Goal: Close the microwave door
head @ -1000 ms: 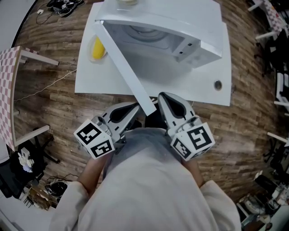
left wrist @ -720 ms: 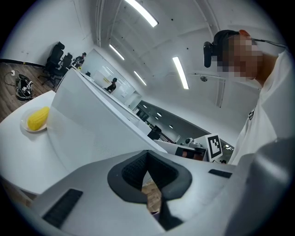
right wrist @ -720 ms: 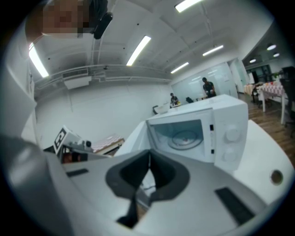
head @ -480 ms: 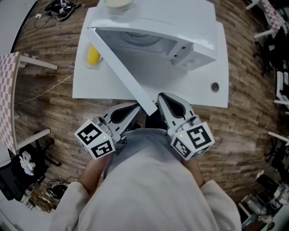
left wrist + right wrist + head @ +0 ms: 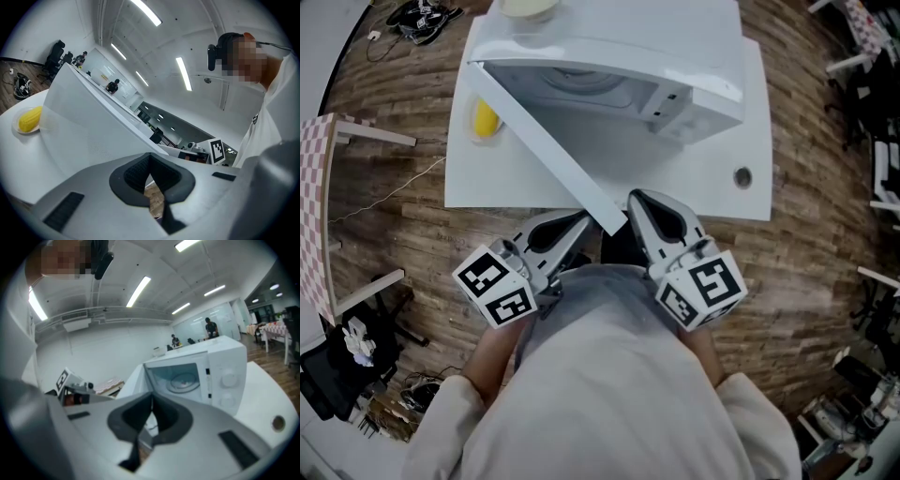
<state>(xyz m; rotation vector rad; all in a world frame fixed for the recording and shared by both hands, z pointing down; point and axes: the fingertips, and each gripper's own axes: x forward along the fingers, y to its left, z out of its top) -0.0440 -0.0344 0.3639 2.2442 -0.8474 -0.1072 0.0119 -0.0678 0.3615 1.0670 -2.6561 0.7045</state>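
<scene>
Head view: microwave door (image 5: 546, 142) open, diagonal.

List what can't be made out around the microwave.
Dish on the microwave: head view, cut by the top edge.
Yellow food: head view, partly behind the door; kind unclear.
Microwave inside: left gripper view, door blocks it.
Dials: right gripper view, markings too small.
</scene>
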